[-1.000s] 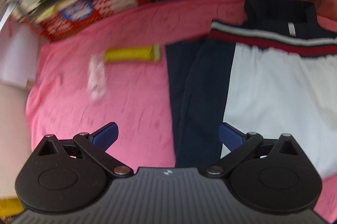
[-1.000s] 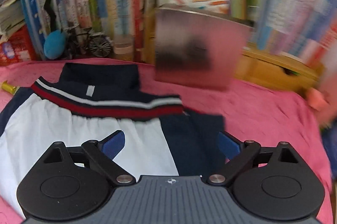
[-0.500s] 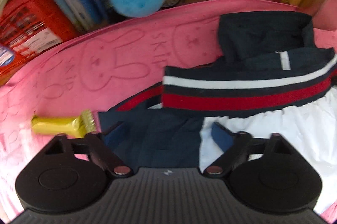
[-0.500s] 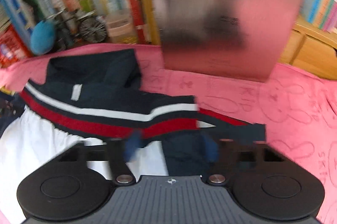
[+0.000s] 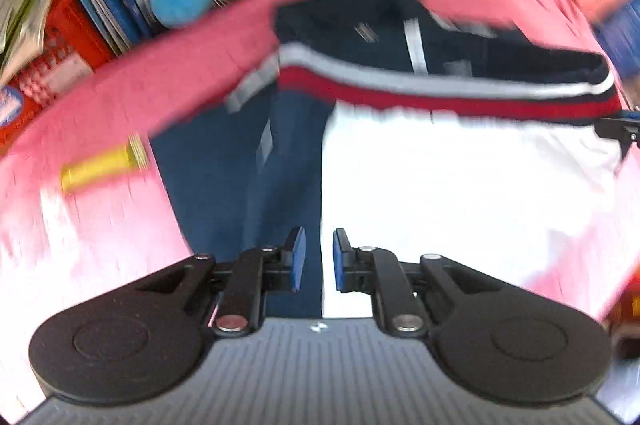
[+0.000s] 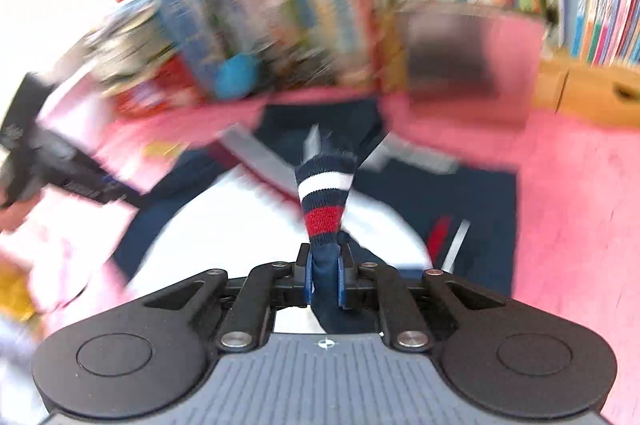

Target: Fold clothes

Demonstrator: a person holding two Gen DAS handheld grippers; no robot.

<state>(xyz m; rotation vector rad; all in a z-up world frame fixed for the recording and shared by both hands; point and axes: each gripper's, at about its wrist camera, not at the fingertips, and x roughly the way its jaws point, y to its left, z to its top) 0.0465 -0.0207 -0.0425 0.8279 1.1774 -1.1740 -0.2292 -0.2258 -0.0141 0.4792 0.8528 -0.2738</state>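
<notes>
One striped cuff (image 6: 325, 203) pinched in right gripper (image 6: 324, 281), w/ jacket (image 6: 280, 237) below.

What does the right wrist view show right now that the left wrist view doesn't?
Only the right wrist view shows the right tongs shut on the jacket's striped hem, lifted and bunched, plus a wooden drawer unit.

Only the left wrist view shows the left tongs with blue pads narrowly apart and no cloth visibly between them, and a yellow wrapper beside the sleeve.

Both show the navy, white and red jacket on the pink cloth, with blurred books behind.
</notes>
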